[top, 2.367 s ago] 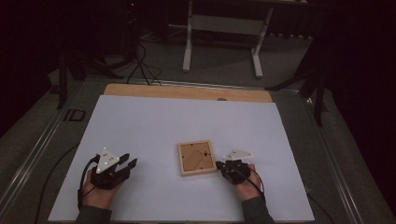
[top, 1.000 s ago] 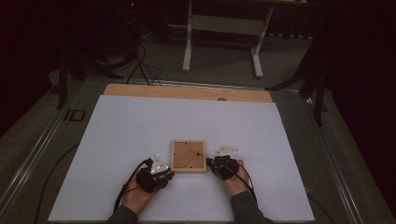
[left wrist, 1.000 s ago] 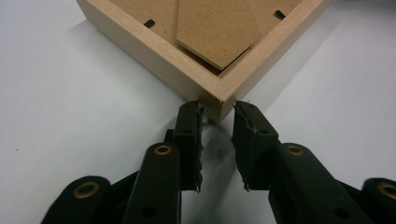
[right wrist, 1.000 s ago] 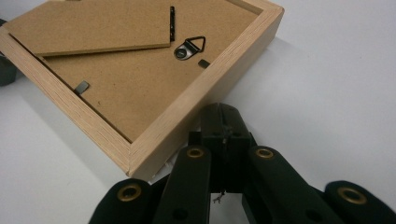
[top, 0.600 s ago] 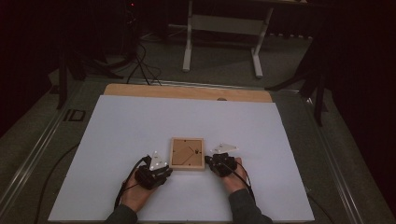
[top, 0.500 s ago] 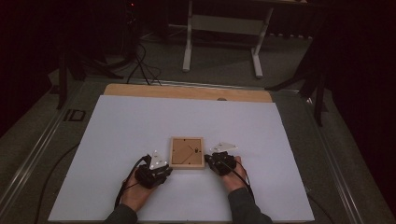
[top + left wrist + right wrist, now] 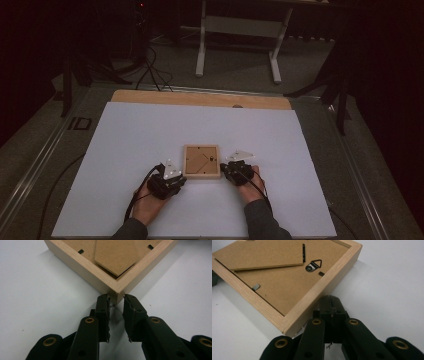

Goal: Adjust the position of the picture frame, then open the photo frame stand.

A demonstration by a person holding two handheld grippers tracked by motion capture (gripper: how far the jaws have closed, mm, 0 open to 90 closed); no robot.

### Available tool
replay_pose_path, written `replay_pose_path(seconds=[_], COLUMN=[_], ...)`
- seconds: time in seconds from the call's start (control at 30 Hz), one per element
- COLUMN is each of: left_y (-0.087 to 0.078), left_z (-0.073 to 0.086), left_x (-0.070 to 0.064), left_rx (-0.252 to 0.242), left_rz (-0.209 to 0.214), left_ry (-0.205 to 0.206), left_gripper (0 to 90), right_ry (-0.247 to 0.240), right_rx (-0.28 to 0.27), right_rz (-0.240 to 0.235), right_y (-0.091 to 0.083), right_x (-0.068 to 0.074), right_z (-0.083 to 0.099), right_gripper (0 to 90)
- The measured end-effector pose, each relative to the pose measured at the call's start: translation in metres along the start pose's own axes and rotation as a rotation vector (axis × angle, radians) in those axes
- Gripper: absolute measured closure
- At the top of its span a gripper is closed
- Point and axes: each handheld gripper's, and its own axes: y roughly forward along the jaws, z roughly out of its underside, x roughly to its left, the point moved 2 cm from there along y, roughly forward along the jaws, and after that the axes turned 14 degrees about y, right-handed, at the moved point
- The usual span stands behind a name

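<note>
Left tongs [image 7: 116,303] spread at frame [image 7: 201,161] corner, right tongs [image 7: 331,305] pressed together against its side; lift not yet begun.

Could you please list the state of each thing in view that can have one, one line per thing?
Picture frame: face down on the table, back panel up, lying flat as far as can be told.
Stand flap: folded against the back panel.
Hanging ring: lying flat on the back.
Left tongs: open, jaws astride a frame corner.
Right tongs: shut, tips against the frame's side.
White table cover: flat.
</note>
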Motion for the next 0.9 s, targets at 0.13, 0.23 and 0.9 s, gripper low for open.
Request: replay_pose_path(seconds=[0.13, 0.23, 0.9], left_y=[0.0, 0.0, -0.017], left_z=[0.0, 0.0, -0.001], left_x=[-0.001, -0.001, 0.007], left_rx=[-0.003, -0.012, -0.103], left_rz=[0.0, 0.0, -0.024], left_ry=[-0.001, -0.007, -0.095], left_gripper=[71.0, 69.3, 50.8], right_ry=[0.001, 0.002, -0.041], right_rx=[0.0, 0.001, -0.109], right_rz=[-0.004, -0.003, -0.035], right_y=[0.0, 0.0, -0.025], right_x=[0.0, 0.0, 0.019], right_z=[0.0, 0.0, 0.002], right_gripper=[90.0, 89.9, 89.7])
